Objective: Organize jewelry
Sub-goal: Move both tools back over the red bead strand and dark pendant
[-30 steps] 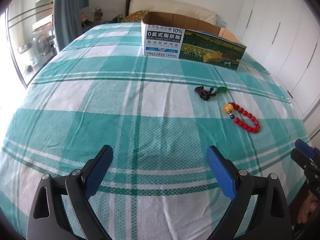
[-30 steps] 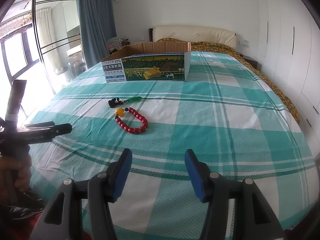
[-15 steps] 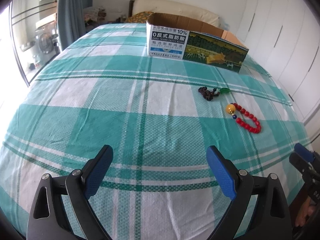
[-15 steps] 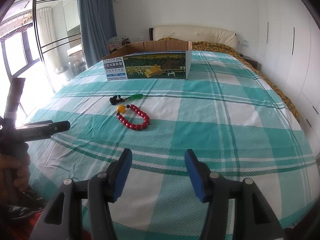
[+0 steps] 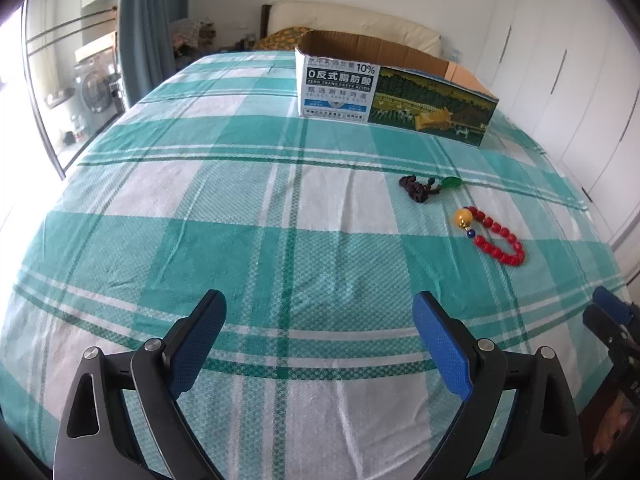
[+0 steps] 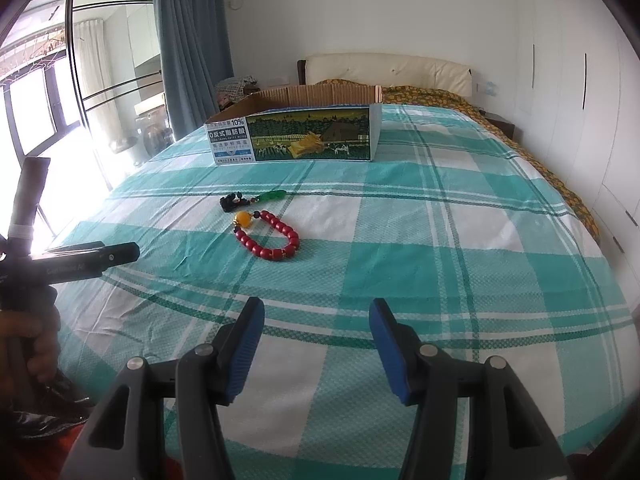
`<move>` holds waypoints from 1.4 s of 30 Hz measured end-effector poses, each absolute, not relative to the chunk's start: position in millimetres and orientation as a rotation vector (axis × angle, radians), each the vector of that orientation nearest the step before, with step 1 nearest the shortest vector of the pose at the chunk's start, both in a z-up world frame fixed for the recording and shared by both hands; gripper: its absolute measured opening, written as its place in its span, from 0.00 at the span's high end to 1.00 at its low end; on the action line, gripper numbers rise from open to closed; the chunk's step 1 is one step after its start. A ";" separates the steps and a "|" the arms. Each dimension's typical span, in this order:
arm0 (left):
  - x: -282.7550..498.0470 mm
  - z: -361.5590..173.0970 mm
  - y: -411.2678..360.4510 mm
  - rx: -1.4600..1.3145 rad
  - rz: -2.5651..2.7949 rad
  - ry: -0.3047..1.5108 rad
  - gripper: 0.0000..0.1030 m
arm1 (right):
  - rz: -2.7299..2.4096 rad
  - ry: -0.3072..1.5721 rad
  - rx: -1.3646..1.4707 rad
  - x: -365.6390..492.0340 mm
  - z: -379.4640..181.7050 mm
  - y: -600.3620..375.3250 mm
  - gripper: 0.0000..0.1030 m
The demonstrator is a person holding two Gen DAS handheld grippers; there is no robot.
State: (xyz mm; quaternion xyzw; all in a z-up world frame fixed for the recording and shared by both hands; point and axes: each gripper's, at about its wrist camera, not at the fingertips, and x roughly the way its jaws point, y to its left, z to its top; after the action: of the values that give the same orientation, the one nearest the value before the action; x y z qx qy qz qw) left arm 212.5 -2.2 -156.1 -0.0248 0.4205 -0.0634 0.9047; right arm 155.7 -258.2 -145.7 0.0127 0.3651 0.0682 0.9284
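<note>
A red bead bracelet (image 5: 498,236) (image 6: 270,235) with one yellow bead lies on the green-and-white checked bedspread (image 5: 248,208). Just beyond it lies a dark cord piece with a green pendant (image 5: 428,186) (image 6: 250,200). An open cardboard box (image 5: 384,88) (image 6: 296,136) stands farther back on the bed. My left gripper (image 5: 320,320) hovers open over the near part of the bed, well short and left of the jewelry. My right gripper (image 6: 316,328) is also open and empty, near the bed's front, with the bracelet ahead and to its left.
White wardrobe doors (image 5: 568,60) run along the right side of the bed. A window, a blue curtain (image 6: 192,40) and a washing machine (image 5: 96,92) are on the left. A hand (image 6: 32,344) holds the left gripper's handle at the left edge of the right wrist view.
Neither gripper has opened or closed. The views have shifted only slightly, and the jewelry and the box lie where they were.
</note>
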 end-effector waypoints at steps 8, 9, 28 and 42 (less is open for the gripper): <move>215.3 -157.8 -4.5 -0.027 -0.127 0.879 0.08 | 0.143 0.754 0.024 156.8 -146.8 -255.7 0.46; 215.4 -158.5 -4.6 -0.025 -0.124 0.880 0.08 | 0.144 0.756 0.024 157.0 -147.0 -255.4 0.46; 232.9 -154.4 -1.0 -0.031 -0.153 0.894 0.08 | 0.163 0.776 0.012 157.4 -151.3 -249.0 0.46; 320.2 -160.2 -83.4 0.288 -0.380 0.902 0.15 | 0.161 0.775 0.028 160.5 -149.0 -253.2 0.46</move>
State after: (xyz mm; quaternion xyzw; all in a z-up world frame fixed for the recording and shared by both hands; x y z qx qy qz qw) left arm 320.2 -83.4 -160.2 0.1378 0.4315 -0.1821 0.8727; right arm 160.5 -253.2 -149.0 0.0136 0.3772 0.0785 0.9227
